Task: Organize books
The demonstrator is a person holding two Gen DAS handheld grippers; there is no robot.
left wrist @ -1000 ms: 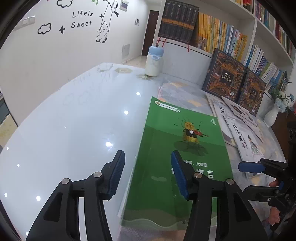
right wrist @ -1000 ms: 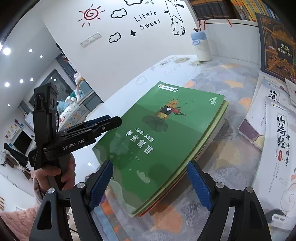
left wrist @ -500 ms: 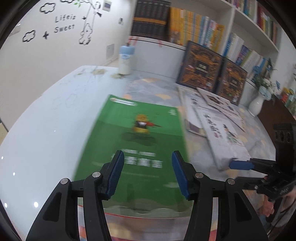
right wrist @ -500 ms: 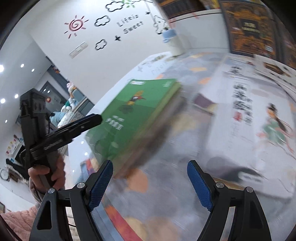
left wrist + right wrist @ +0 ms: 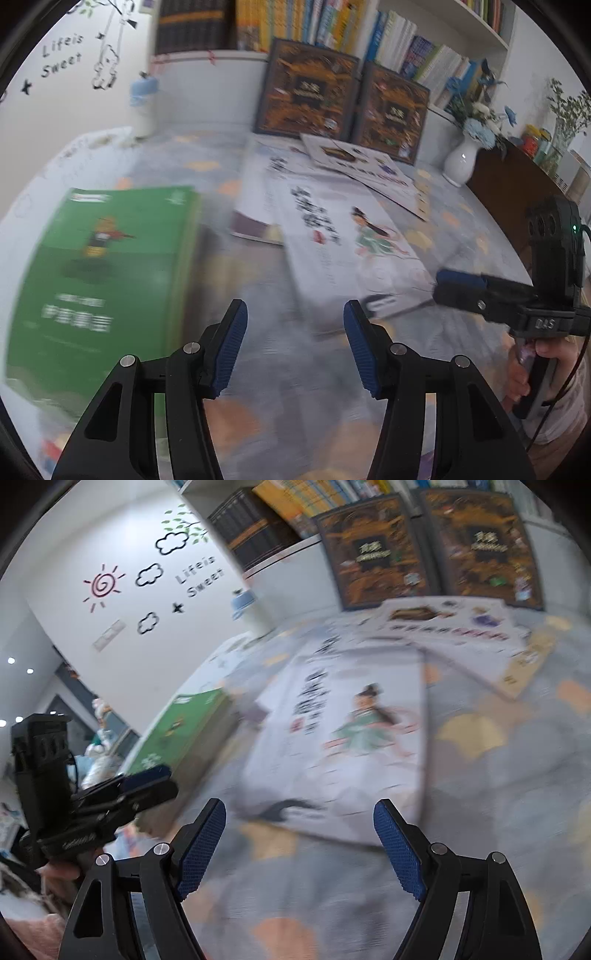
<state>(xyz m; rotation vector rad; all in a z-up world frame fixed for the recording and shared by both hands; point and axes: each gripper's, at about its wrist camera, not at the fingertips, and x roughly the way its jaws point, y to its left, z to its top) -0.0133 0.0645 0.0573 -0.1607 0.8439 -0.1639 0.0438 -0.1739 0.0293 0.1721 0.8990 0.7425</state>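
Both hand-held grippers, left (image 5: 293,345) and right (image 5: 299,843), tilt downward, jaws apart.

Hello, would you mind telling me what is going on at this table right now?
A person is tidying books with a handheld gripper in each hand. Neither holds anything: the left gripper and the right gripper both stand open over the patterned tablecloth. The green book lies flat to the left. Ahead lies the white book with a green-robed figure, overlapping other white books. Two dark ornate books lean upright against the bookshelf.
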